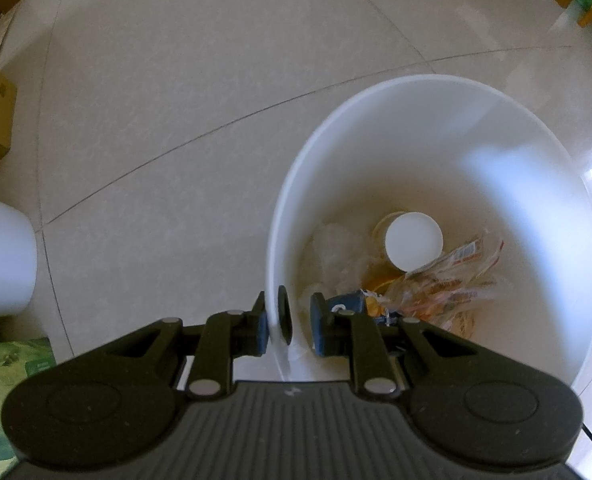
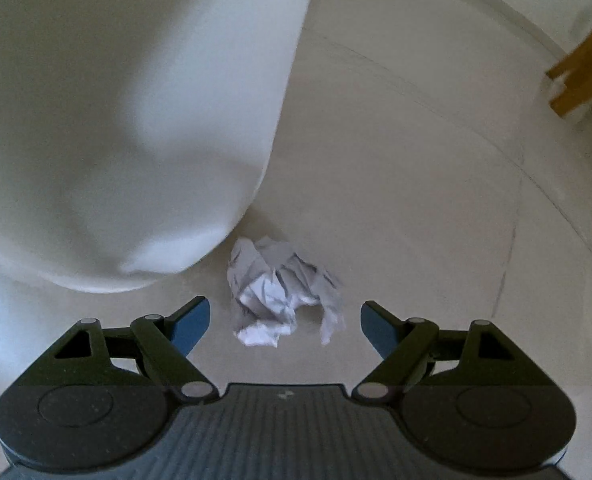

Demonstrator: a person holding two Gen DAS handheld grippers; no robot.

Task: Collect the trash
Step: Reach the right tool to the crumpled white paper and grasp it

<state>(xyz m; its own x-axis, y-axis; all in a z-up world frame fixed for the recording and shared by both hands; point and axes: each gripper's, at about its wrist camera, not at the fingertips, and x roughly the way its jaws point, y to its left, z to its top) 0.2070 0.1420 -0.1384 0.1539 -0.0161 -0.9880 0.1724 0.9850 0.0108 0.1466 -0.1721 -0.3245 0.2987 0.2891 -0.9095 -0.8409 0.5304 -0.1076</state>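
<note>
The left gripper [image 1: 287, 326] is clamping the near rim of the white bin [image 1: 435, 92], one pad outside the wall and one inside, and is holding it over the tiled floor [image 1: 176, 100]. Inside the bin, a paper cup [image 1: 413, 241], crinkled snack wrappers [image 1: 451, 284] and a clear plastic bag [image 1: 335, 252] are lying at the bottom. The right gripper [image 2: 284, 326] is pointing steeply down at a crumpled paper ball [image 2: 282, 290], which is sitting on the floor just right of the bin's base; its jaws are standing wide apart with the ball between and slightly beyond the fingertips, the pads not touching it. The likeliest failure, as I judge it, is closing too early: the paper is lying a little far of the pads, so they may be catching only a loose flap, which could be tearing free or letting the ball drop on the lift. Pushing down too hard risks scraping the tips on the tile. The left finger is also working close to the bin wall, so a sideways drift could be knocking the bin and loosening the thin rim grip.
</note>
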